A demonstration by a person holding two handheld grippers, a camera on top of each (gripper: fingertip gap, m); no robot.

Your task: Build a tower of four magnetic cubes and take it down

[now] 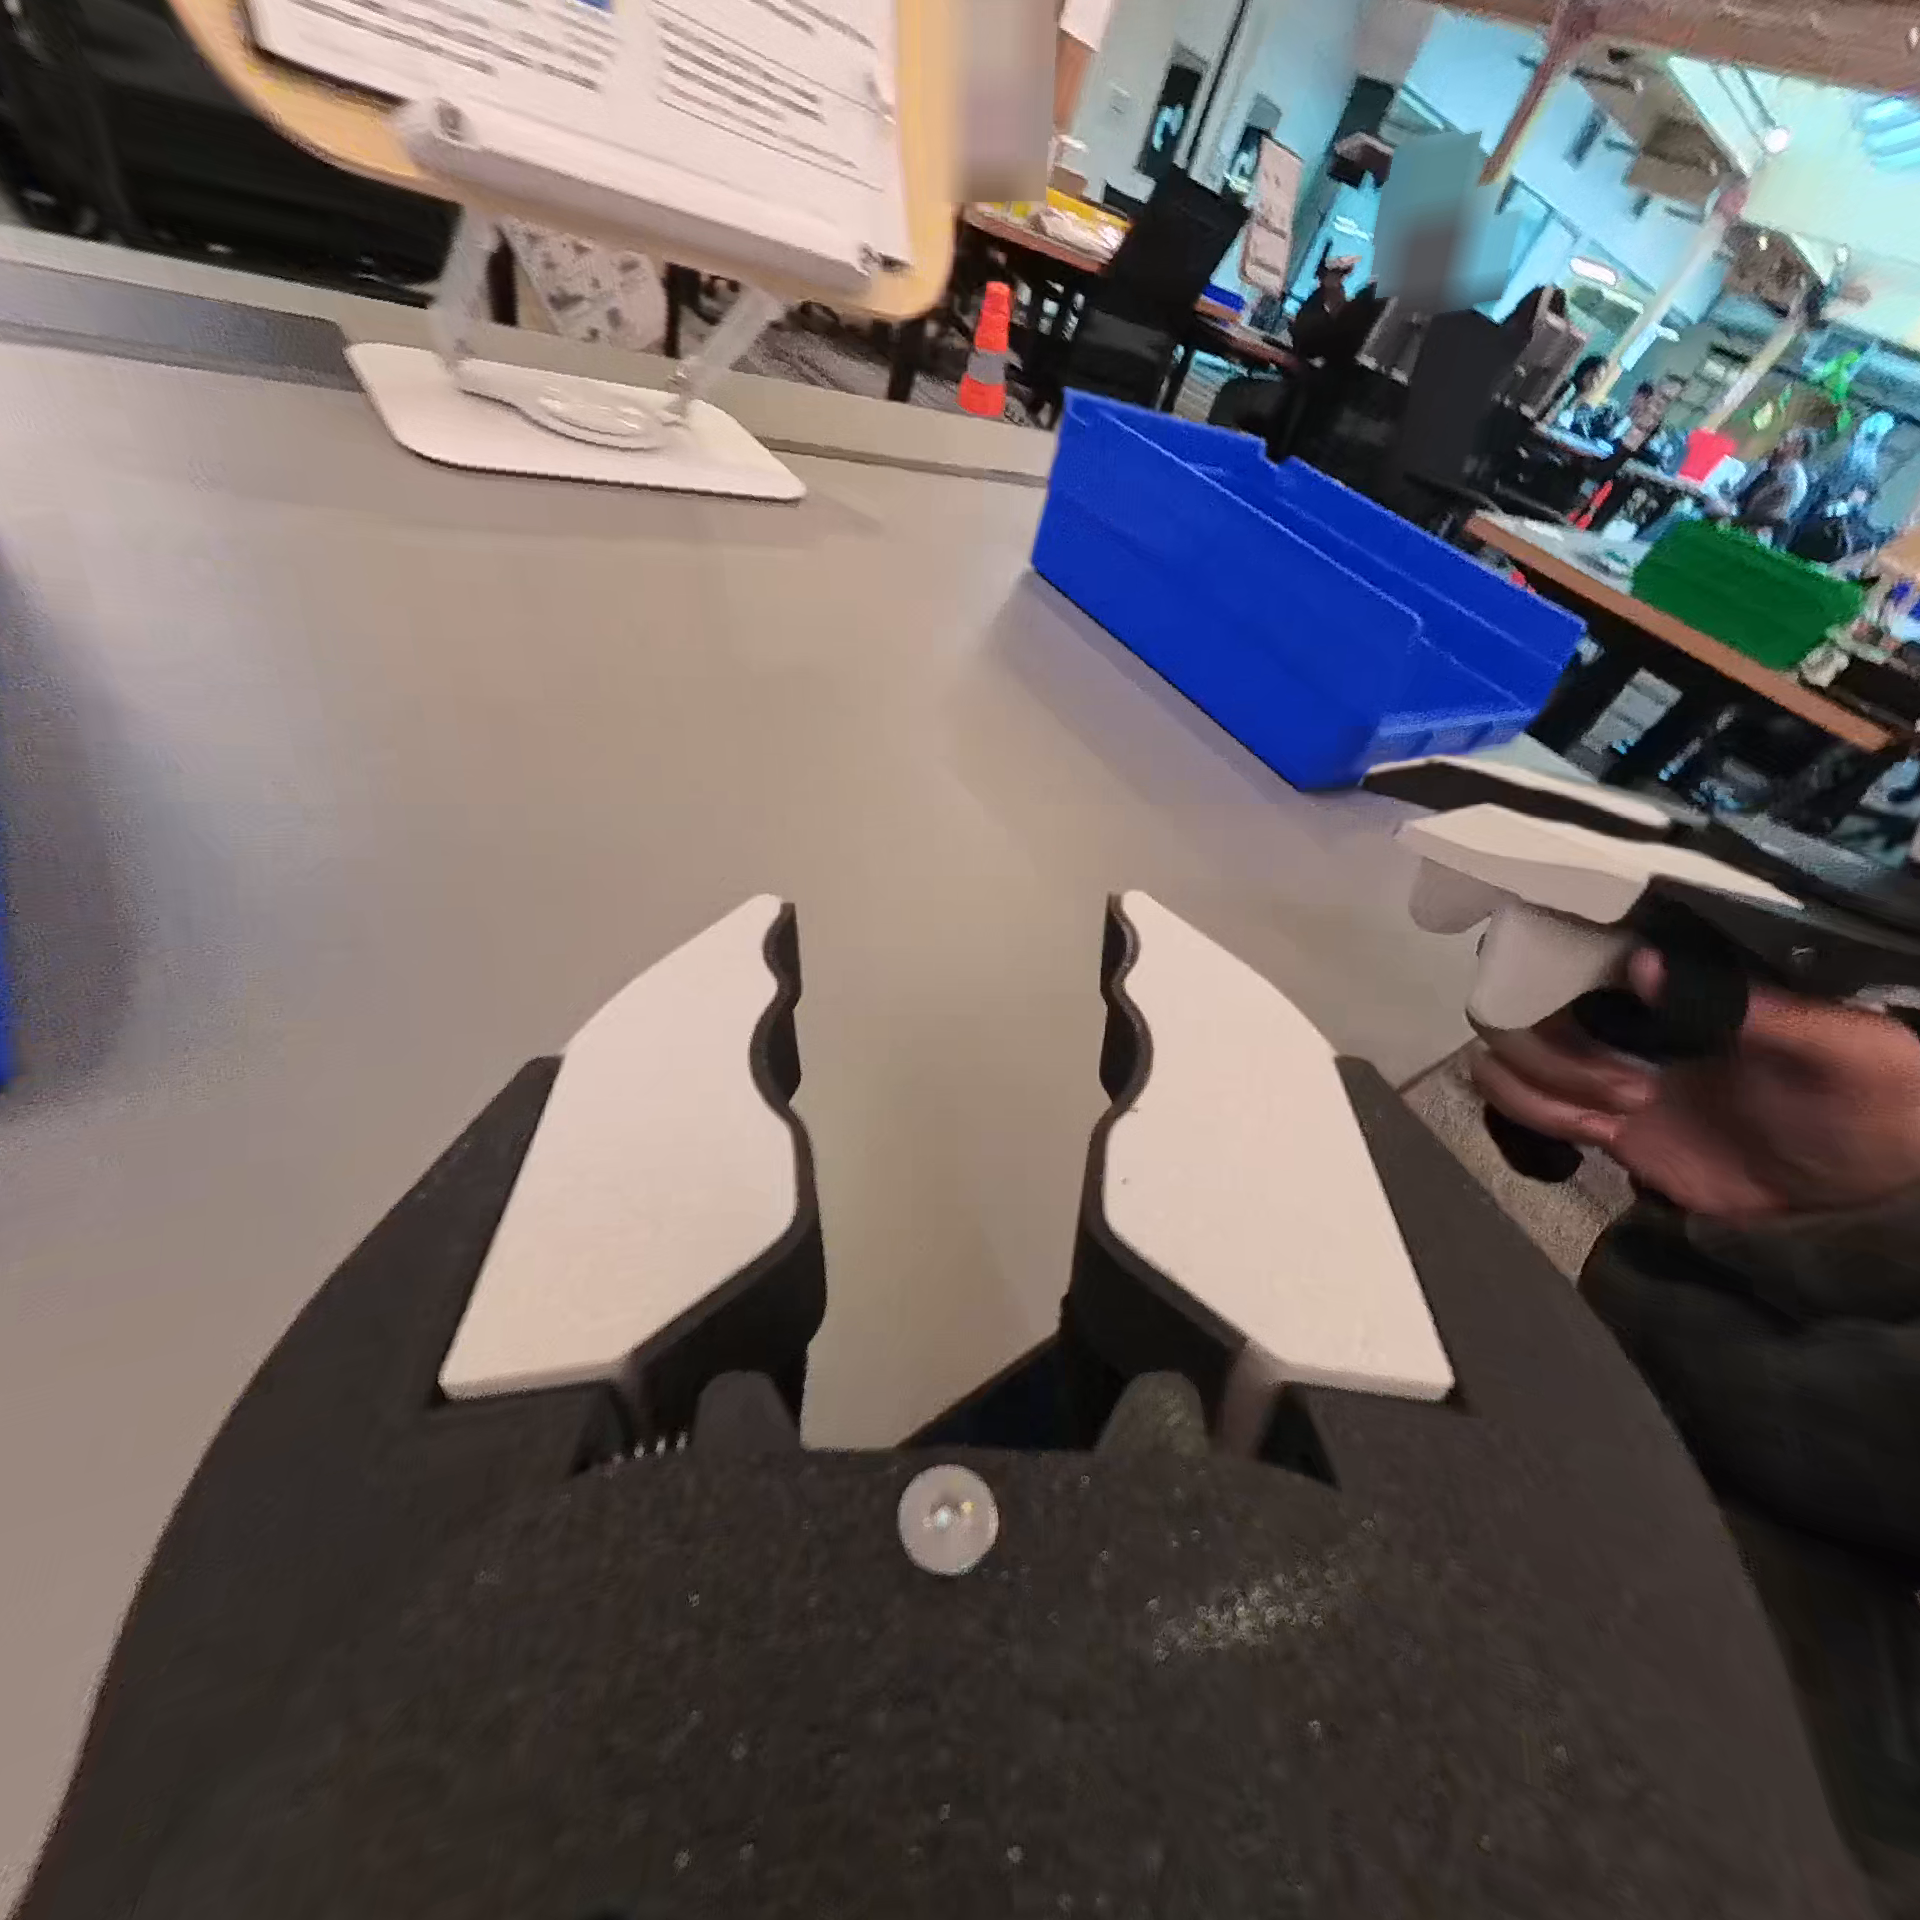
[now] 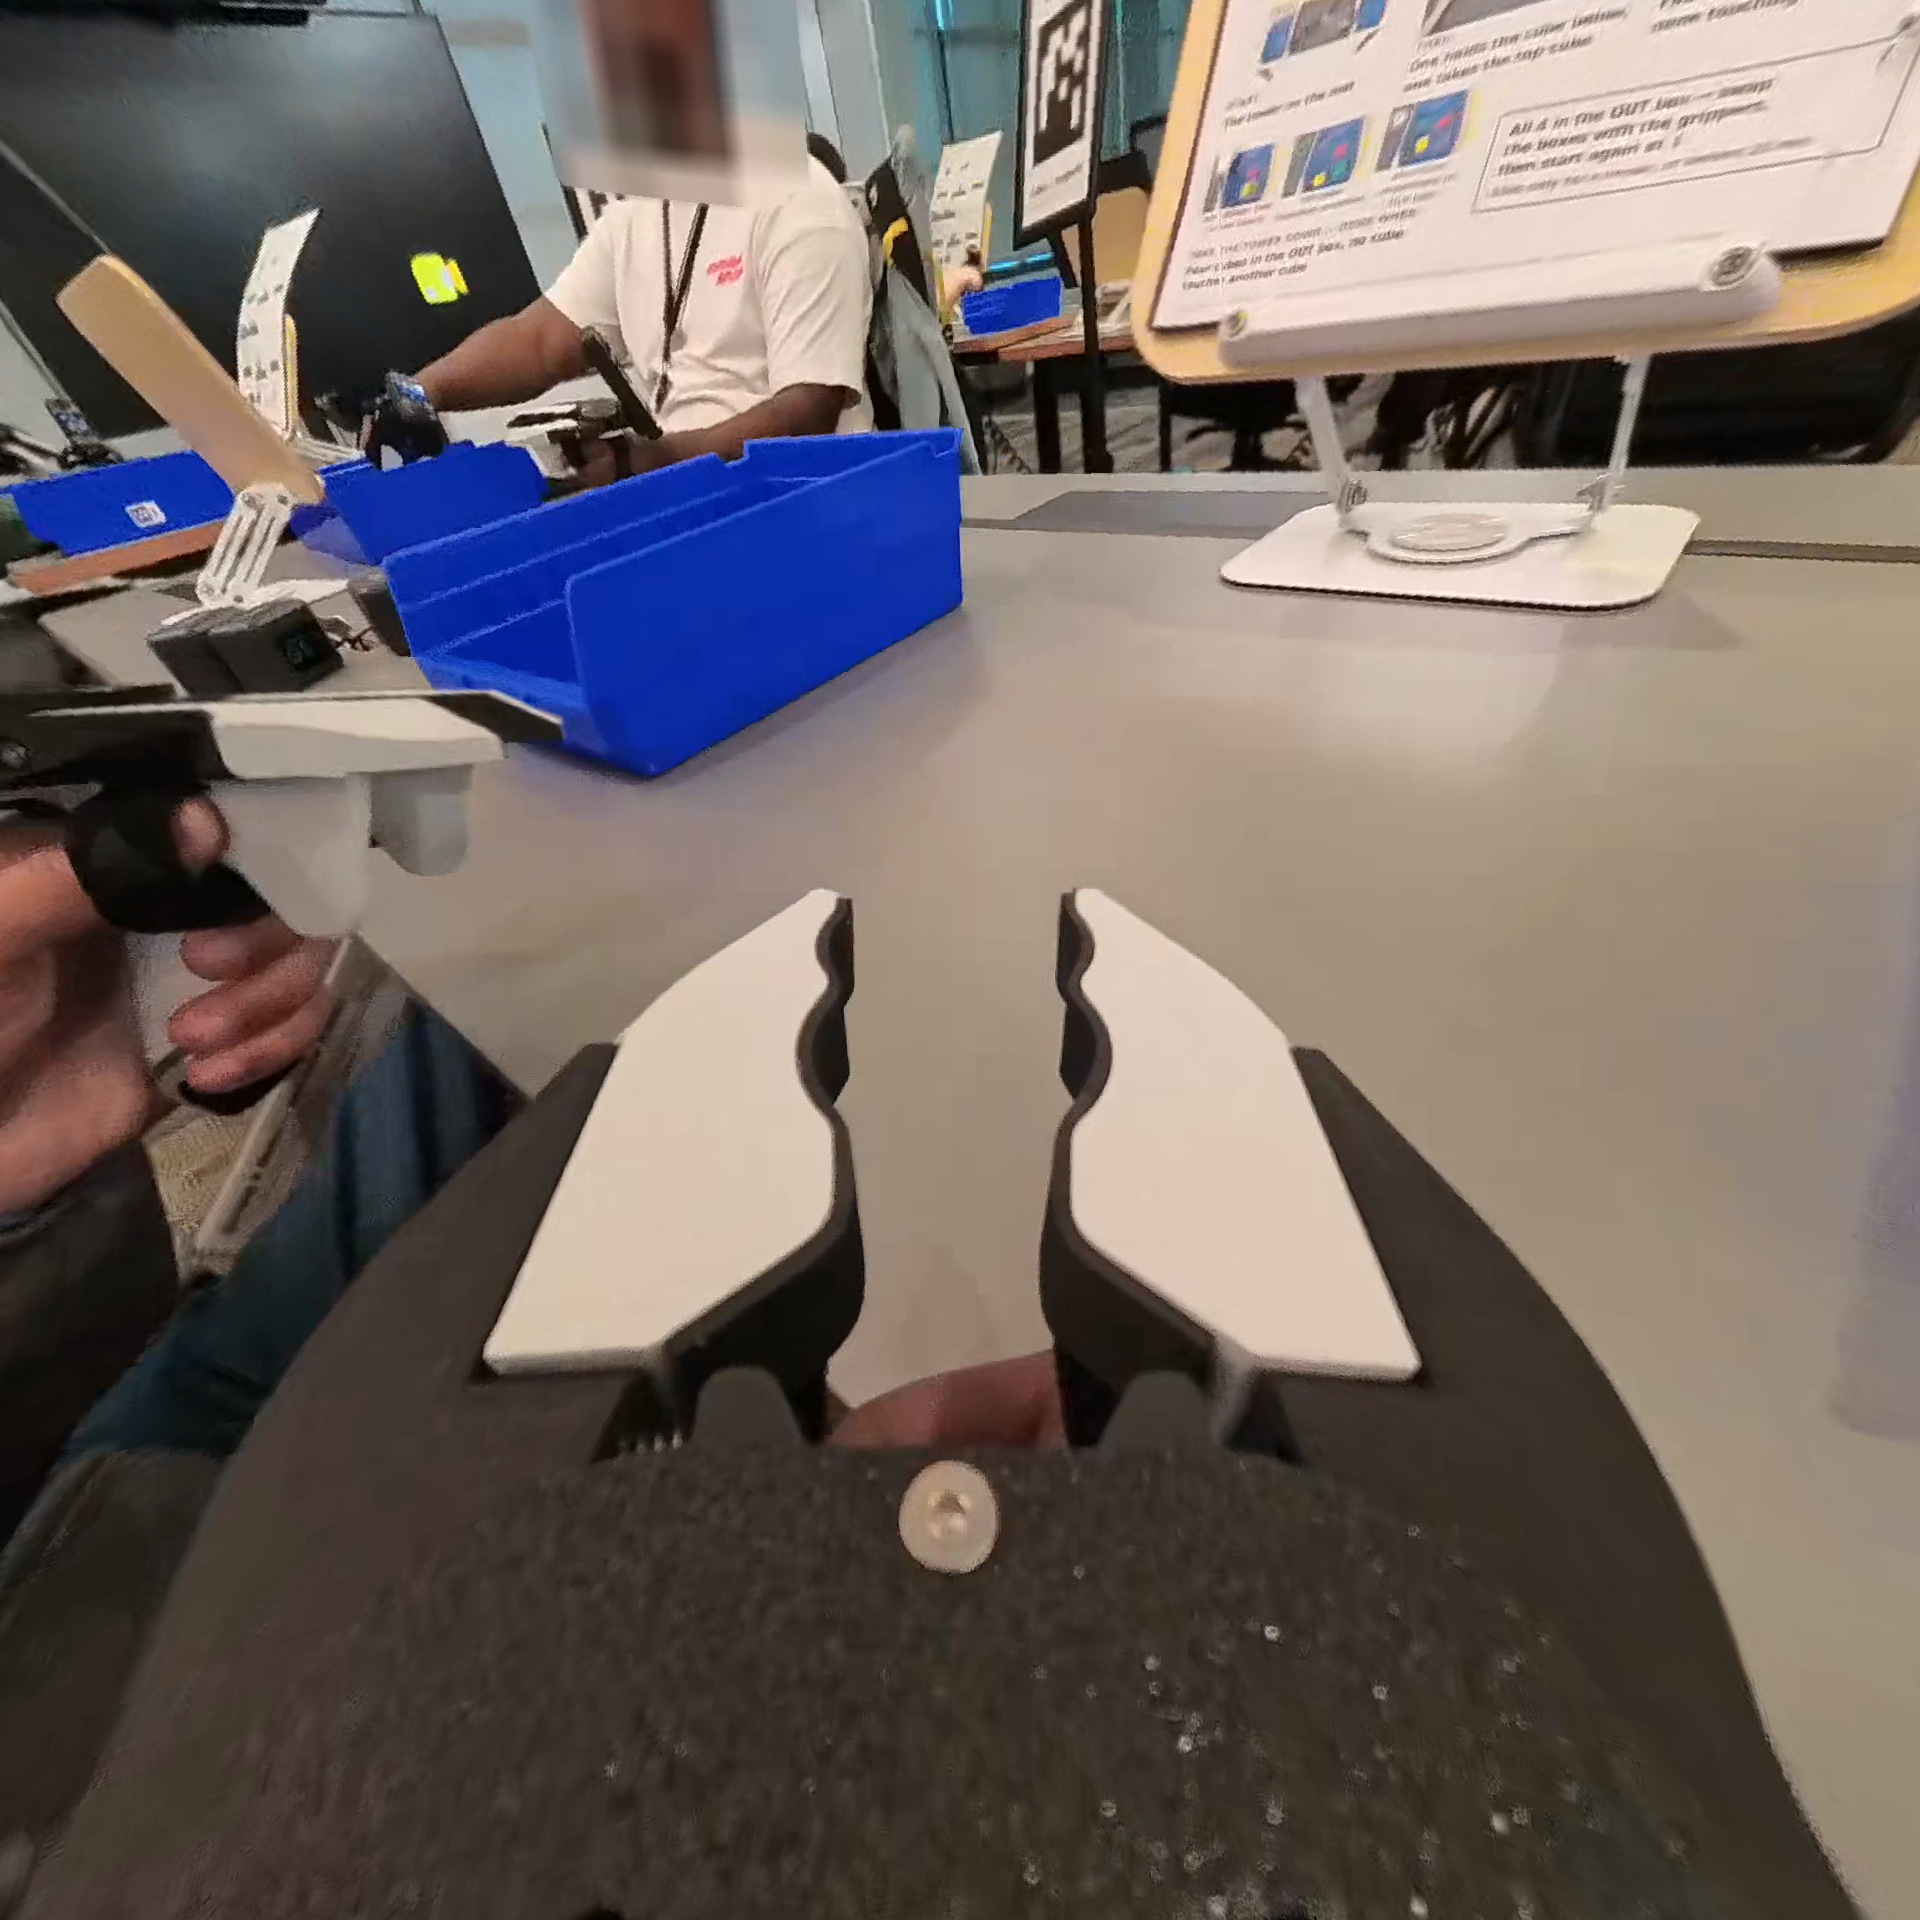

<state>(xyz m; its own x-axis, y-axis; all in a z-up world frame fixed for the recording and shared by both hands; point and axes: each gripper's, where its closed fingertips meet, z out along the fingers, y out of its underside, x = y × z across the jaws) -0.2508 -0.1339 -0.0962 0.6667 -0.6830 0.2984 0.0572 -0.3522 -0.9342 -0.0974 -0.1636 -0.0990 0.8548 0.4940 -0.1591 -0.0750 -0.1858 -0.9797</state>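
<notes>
Two tools are in your hands, and neither holds anything: your left tool [image 1: 951, 914] has its white fingers [image 1: 665, 1122] spread, with only bare grey worktop [image 1: 520, 727] showing in the gap, and your right tool [image 2: 956, 909] is spread the same way over the same surface. The magnetic cubes are not visible in either view, so where they lie cannot be told from here.

Ahead and to the right of your left tool sits a blue bin [image 1: 1278, 613] on the worktop, well apart from the fingertips; its inside is hidden by its near wall. In the right wrist view that bin [image 2: 707, 603] lies ahead and to the left of your right tool. Each tool shows in the other's camera: the right one at the right edge of the left view, gripped by your right hand [image 1: 1704, 1101], and the left one at the left edge of the right view, held by your left hand [image 2: 156, 987]. Both sit near the worktop's front edge.

Farther ahead, a white stand [image 1: 582, 416] rests on the worktop, carrying a tilted board with a printed instruction sheet [image 2: 1538, 135]. Beyond the worktop, a person in a white shirt [image 2: 727, 312] sits at another table with more blue bins, and an orange cone [image 1: 987, 348] stands on the floor.
</notes>
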